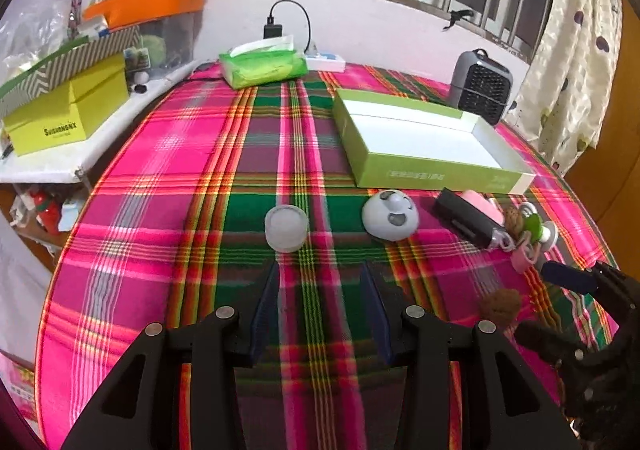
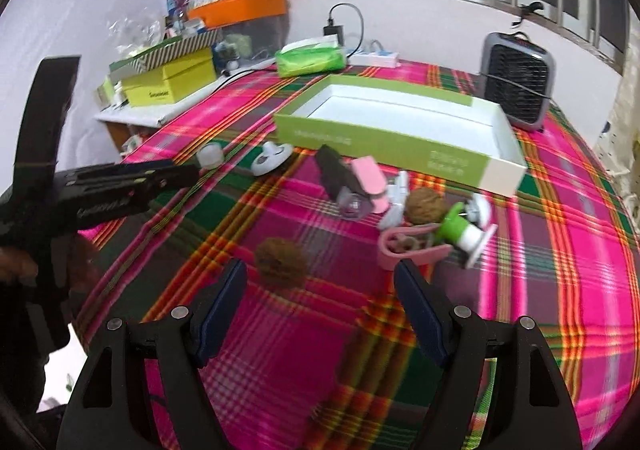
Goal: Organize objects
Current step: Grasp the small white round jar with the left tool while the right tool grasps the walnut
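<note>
An open green box (image 1: 424,174) (image 2: 384,142) with a white inside lies on the plaid cloth. In front of it are a frosted round jar (image 1: 286,228) (image 2: 210,155), a grey-white round gadget (image 1: 390,215) (image 2: 271,158), a black case (image 1: 466,222) (image 2: 336,172), a pink item (image 2: 370,182), two walnuts (image 2: 281,263) (image 2: 425,207) and a green-white spool (image 2: 460,230) in a pink clip (image 2: 404,250). My left gripper (image 1: 322,282) is open just short of the jar, nothing between its fingers. My right gripper (image 2: 320,286) is open, with the nearer walnut just ahead of its left finger.
A grey fan heater (image 1: 482,84) (image 2: 516,78) stands behind the box. A green tissue pack (image 1: 264,68) (image 2: 312,58) and a white power strip (image 2: 374,58) lie at the far edge. A side shelf with yellow boxes (image 1: 68,110) is on the left.
</note>
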Tool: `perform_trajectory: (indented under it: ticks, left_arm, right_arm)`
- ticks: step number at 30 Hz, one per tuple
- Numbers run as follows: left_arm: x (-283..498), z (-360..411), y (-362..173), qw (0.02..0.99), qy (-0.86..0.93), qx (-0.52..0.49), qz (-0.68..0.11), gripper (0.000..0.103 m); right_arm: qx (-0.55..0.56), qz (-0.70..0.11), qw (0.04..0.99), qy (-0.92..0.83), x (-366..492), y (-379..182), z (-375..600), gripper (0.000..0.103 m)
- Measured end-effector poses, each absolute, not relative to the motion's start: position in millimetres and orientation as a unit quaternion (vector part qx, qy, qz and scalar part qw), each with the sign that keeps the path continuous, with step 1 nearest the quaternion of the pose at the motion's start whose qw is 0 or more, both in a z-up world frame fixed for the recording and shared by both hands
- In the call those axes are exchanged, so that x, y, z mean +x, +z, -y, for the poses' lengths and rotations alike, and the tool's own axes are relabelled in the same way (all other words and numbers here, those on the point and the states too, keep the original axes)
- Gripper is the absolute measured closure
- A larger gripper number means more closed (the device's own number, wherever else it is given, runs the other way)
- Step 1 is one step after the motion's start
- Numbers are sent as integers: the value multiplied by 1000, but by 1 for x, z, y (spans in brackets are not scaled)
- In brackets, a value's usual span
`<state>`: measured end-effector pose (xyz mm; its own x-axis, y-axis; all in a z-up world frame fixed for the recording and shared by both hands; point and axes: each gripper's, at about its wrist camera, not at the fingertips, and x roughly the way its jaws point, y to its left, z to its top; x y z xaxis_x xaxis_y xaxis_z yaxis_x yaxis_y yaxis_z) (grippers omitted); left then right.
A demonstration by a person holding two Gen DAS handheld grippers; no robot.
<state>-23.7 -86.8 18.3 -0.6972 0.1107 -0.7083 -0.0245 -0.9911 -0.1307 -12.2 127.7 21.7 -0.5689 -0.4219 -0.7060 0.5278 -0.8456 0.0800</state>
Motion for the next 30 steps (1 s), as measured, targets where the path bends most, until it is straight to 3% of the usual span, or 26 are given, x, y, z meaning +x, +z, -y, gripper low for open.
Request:
perform_trajectory:
  ticks: [11, 30]
  left_arm:
    - [-49, 95, 11, 18, 912, -406, 53, 64]
    - [-64, 100, 4, 10, 907, -416, 64, 64]
  right_arm:
    - [395, -79, 282, -871, -20, 15, -113, 30]
    - [406, -81, 282, -866, -26, 10, -107, 52]
